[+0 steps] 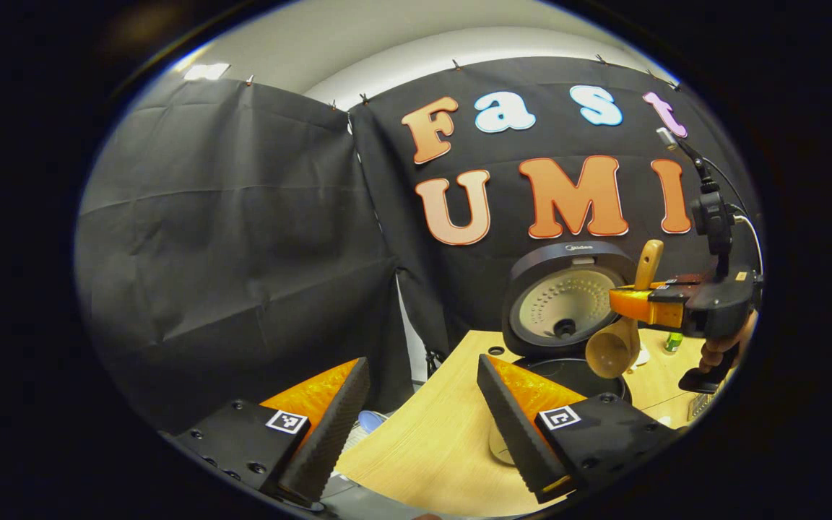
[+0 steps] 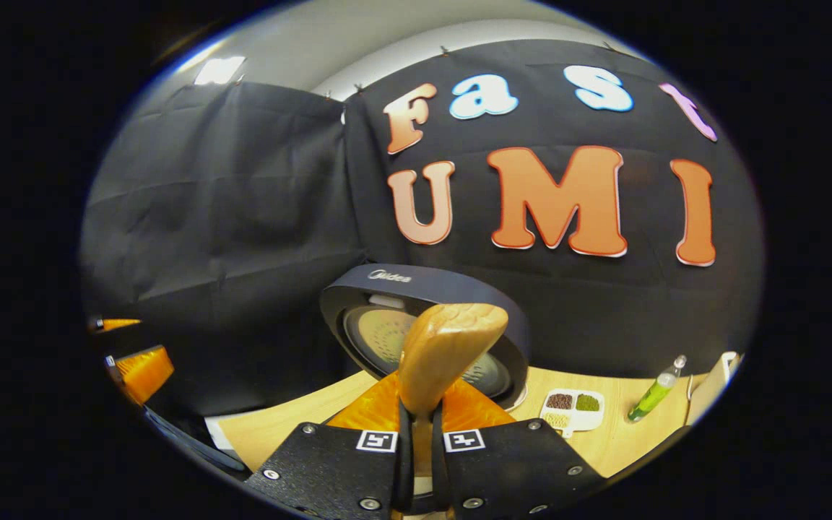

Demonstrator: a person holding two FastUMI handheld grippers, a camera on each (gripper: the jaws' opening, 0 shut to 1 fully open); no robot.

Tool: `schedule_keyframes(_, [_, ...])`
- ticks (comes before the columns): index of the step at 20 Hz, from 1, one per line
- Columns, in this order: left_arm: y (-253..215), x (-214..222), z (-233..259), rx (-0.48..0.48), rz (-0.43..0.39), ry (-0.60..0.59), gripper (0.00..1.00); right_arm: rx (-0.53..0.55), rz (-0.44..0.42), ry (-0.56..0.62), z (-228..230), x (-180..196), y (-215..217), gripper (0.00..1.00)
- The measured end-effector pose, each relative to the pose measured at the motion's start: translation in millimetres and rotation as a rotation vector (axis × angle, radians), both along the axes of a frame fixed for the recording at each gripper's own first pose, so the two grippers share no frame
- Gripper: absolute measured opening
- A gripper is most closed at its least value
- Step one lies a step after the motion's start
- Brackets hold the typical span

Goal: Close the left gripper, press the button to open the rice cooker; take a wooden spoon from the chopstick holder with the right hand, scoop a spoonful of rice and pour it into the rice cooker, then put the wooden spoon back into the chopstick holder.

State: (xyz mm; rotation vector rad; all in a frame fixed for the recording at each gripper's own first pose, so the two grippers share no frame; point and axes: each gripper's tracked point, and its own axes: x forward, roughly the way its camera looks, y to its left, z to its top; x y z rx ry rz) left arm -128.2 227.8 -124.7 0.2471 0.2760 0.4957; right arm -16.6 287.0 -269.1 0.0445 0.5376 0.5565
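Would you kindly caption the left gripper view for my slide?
Right tool holds the wooden spoon over the open rice cooker; left tool open.

I work in a recording booth got up as a kitchen corner, not a real home. Black cloth point(image 2: 228, 202) pinned along its top edge makes the walls, with plain white wall point(image 1: 416, 58) above it. A pale wooden table point(image 1: 430, 433) carries a rice cooker point(image 2: 423, 325), a tray of grains point(image 2: 573, 410) and a green bottle point(image 2: 653, 393).
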Motion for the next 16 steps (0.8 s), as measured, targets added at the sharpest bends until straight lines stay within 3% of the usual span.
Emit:
schedule_keyframes(10, [-66.3,31.6,-10.2,-0.017,-0.102,0.028,0.93,0.044,-0.238,0.092,5.5,-6.2,-145.3,0.10])
schedule_keyframes(12, [-81.1,37.3,-13.5,-0.033,-0.124,0.032,1.00,0.035,-0.289,0.101,3.0,-10.3,-176.5,0.10])
schedule_keyframes(13, [-86.8,41.8,-15.8,-0.043,-0.134,0.035,1.00,0.026,-0.315,0.106,-0.6,-13.1,-191.7,0.10])
schedule_keyframes(14, [-94.0,43.3,-15.9,-0.051,-0.144,0.040,0.94,0.016,-0.341,0.114,-3.8,-16.5,-207.9,0.09])
schedule_keyframes(15, [-100.2,46.3,-17.2,-0.055,-0.152,0.044,1.00,0.007,-0.370,0.121,-6.4,-20.2,-224.4,0.09])
schedule_keyframes(16, [-106.2,49.9,-19.1,-0.060,-0.162,0.050,0.94,0.001,-0.402,0.129,-9.1,-23.3,-241.5,0.10])
